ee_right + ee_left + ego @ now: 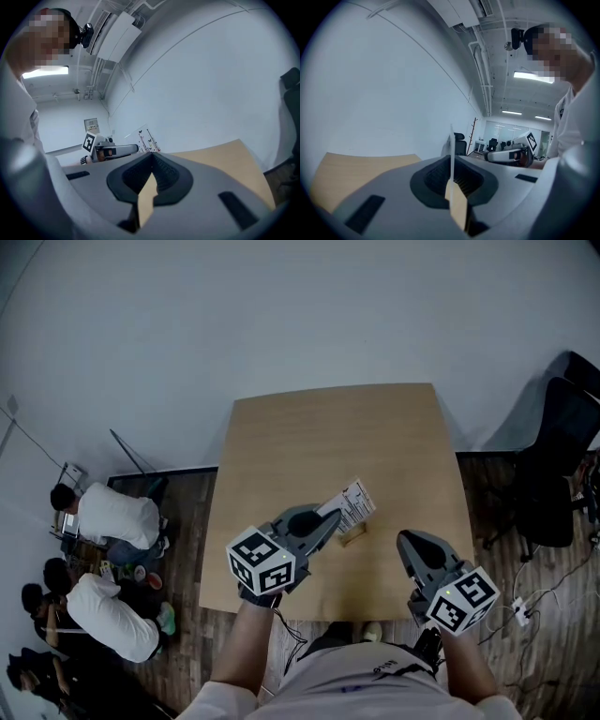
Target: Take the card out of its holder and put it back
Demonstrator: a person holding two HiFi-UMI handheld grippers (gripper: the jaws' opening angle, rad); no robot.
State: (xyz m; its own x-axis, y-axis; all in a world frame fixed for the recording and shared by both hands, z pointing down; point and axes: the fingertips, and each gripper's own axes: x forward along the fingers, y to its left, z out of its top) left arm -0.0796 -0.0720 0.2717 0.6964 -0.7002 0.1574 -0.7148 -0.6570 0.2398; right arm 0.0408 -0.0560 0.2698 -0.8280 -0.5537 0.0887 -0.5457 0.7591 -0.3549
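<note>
A white printed card (353, 503) is lifted above the wooden table (309, 437), and my left gripper (330, 518) is shut on its lower end. In the left gripper view the card (451, 145) shows edge-on as a thin upright line between the closed jaws. Just below and to the right of the card, a small wooden holder (353, 537) lies on the table. My right gripper (405, 540) hovers near the table's front right, shut with nothing in it. The right gripper view takes in the card (148, 139) and the left gripper (115, 150) beyond its own closed jaws.
Two people (112, 521) sit on the floor left of the table, among small items. A black office chair (553, 465) stands at the right. Cables and a power strip (520, 610) lie on the floor near the table's right front corner.
</note>
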